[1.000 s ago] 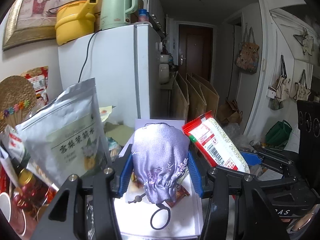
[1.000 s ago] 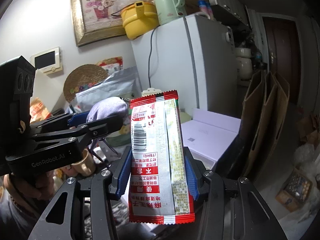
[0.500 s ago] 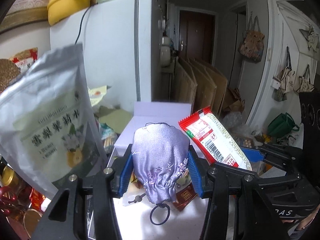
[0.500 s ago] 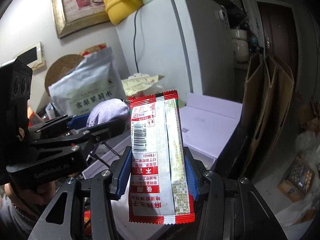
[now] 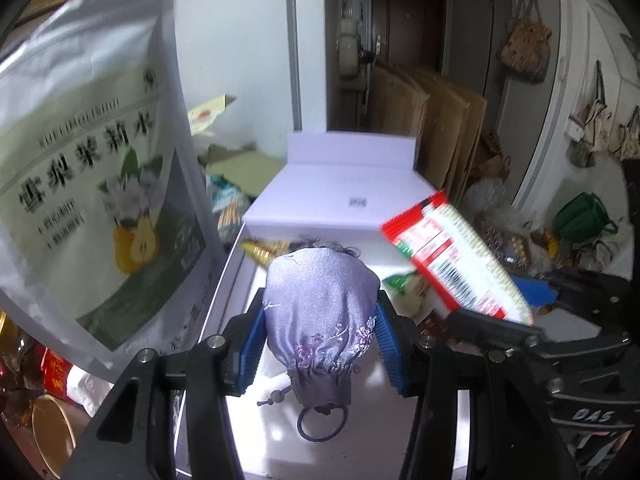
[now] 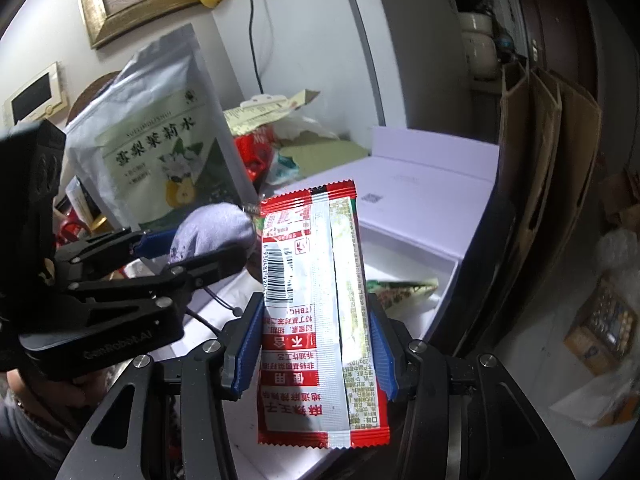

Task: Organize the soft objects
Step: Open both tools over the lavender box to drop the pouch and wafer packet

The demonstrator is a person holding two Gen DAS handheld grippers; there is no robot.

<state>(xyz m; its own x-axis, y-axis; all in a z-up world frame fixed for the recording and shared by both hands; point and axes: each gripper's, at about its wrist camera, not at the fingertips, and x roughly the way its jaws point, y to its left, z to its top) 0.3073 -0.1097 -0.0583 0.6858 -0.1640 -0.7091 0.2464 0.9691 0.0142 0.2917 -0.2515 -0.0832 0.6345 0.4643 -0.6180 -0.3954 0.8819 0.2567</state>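
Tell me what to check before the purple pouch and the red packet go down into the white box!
1. Left gripper clamps purple pouch: ok.
2. Right gripper clamps red packet: ok.
3. White box open below: ok.
4. Bare floor under the pouch: ok.
5. Pouch's hanging loop free of snags: cannot tell.
6. Green packet already inside lies clear of the red packet's spot: cannot tell.

The pouch (image 5: 320, 312) sits between the left gripper's (image 5: 320, 344) pads, over the open box (image 5: 224, 292). To its right (tilted) the packet (image 5: 452, 260) sits in the right gripper (image 6: 314, 344). A standing bag (image 5: 88, 184) rises left of the box, whose lid (image 5: 344, 196) lies behind.
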